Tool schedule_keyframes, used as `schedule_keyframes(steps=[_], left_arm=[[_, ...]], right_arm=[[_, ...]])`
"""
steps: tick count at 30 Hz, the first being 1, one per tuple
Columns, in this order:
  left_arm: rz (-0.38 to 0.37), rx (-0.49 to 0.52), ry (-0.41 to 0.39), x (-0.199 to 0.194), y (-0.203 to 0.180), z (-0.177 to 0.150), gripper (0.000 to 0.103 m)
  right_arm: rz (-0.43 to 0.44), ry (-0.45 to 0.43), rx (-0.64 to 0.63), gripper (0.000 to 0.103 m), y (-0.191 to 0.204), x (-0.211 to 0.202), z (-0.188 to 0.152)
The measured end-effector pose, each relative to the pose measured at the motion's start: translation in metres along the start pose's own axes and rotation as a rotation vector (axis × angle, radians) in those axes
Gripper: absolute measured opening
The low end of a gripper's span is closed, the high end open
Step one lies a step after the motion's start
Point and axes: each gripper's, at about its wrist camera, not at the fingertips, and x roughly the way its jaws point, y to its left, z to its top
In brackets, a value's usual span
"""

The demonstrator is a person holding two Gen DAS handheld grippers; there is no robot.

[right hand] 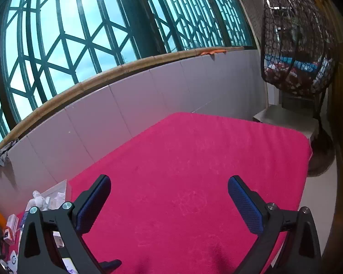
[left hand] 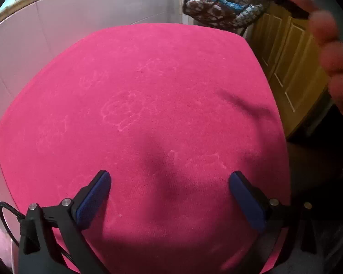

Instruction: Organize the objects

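Left gripper [left hand: 169,196] jaws wide apart, nothing between — blue ribbed pads hung over bare pink terry cloth [left hand: 148,91]. Right gripper [right hand: 169,202] same, spread and empty. Small packets and boxes [right hand: 41,203] sat at 8 o'clock by cloth's edge; wicker egg chair [right hand: 297,45] at 2 o'clock.

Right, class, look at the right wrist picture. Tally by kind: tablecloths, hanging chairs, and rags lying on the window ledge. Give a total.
Pink tablecloth: 1
Wicker hanging chair: 1
Rags on the ledge: 2, an orange rag and a grey rag
Total: 4
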Motion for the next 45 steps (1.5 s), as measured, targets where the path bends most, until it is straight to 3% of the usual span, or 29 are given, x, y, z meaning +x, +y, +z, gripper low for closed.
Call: schedule_keyframes(steps=[28, 45], left_arm=[[0.009, -0.006, -0.006, 0.007, -0.007, 0.0, 0.103], [0.007, -0.004, -0.004, 0.01, -0.001, 0.005, 0.103]], right_arm=[[0.006, 0.14, 0.124, 0.103, -0.043, 0.027, -0.008], [-0.083, 0.16, 0.155, 0.103, -0.066, 0.046, -0.001]])
